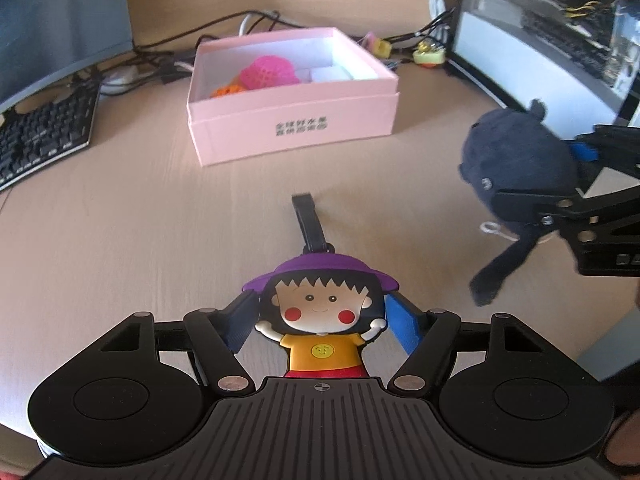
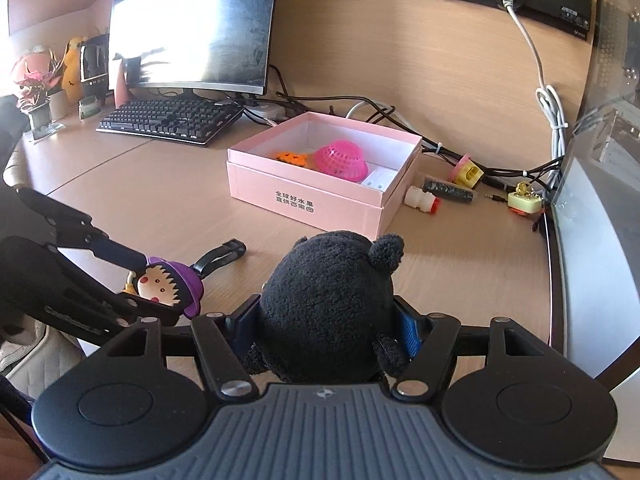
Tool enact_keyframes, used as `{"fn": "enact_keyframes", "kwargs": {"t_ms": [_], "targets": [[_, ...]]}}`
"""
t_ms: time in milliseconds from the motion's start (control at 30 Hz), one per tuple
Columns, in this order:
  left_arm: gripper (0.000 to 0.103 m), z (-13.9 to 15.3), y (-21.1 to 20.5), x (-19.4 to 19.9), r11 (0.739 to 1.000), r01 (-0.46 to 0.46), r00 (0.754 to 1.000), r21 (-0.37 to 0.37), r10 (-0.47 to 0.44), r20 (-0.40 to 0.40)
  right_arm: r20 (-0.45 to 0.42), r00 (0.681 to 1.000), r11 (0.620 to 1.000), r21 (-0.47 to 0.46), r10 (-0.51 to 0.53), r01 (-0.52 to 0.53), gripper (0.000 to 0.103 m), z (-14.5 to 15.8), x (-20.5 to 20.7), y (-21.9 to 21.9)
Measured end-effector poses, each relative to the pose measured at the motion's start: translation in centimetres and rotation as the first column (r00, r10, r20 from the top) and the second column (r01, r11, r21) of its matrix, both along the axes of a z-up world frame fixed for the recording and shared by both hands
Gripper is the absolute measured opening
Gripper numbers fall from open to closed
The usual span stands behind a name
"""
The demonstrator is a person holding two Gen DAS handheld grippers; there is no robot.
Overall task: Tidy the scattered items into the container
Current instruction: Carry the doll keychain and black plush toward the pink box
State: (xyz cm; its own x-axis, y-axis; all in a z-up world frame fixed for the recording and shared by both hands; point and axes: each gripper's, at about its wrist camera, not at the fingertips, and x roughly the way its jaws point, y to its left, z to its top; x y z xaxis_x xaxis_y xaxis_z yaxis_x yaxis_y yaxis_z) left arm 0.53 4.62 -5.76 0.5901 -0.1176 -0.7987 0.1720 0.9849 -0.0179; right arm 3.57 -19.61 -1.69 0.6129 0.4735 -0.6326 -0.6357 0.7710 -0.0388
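Showing: two hand-held tools above a wooden tabletop point(image 1: 120, 208), each carrying one toy, with an open box beyond them.
Left tool point(image 1: 320, 316): its blue pads pinch the cartoon-girl tag point(image 1: 320, 320) on both sides of the head, just below the purple hat brim.
Cartoon-girl tag: flat rubber figure with red cheeks and a yellow shirt; its black strap point(image 1: 310, 224) stretches forward and ends on the tabletop.
Right tool point(image 2: 326, 328): its pads press into both flanks of the black plush toy point(image 2: 328, 304); seen from the left wrist view, the toy hangs clear of the tabletop with a limb dangling.
Black plush toy: round, fuzzy, one small ear at upper right; viewed from behind, so no face can be made out.
Pink box point(image 2: 304, 196): lidless, white inside, printed characters on its near wall, standing on the tabletop ahead of both tools and well apart from them.
Box contents: a pink mesh basket point(image 2: 340, 160), an orange object point(image 2: 292, 158) beside it, and a white block point(image 2: 378, 180) in the corner.
Beside the box: a small white bottle point(image 2: 420, 200) with a red cap, a dark pouch point(image 2: 450, 191), and yellow oddments among cables.
Background: keyboard point(image 2: 168, 120) and monitor point(image 2: 192, 28) at left, a computer case point(image 1: 560, 20) at right.
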Motion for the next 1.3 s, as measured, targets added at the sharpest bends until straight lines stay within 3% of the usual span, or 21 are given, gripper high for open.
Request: {"fn": "enact_keyframes", "kwargs": {"t_ms": [633, 1300], "targets": [[0.075, 4.2, 1.1, -0.5, 0.999, 0.034, 0.991, -0.039, -0.029, 0.127, 0.052, 0.998, 1.0, 0.0, 0.021, -0.021, 0.067, 1.9, 0.1, 1.8], [0.075, 5.0, 2.2, 0.1, 0.995, 0.074, 0.983, -0.071, -0.061, 0.172, 0.087, 0.996, 1.0, 0.0, -0.008, 0.008, 0.067, 2.8, 0.4, 2.7]]}}
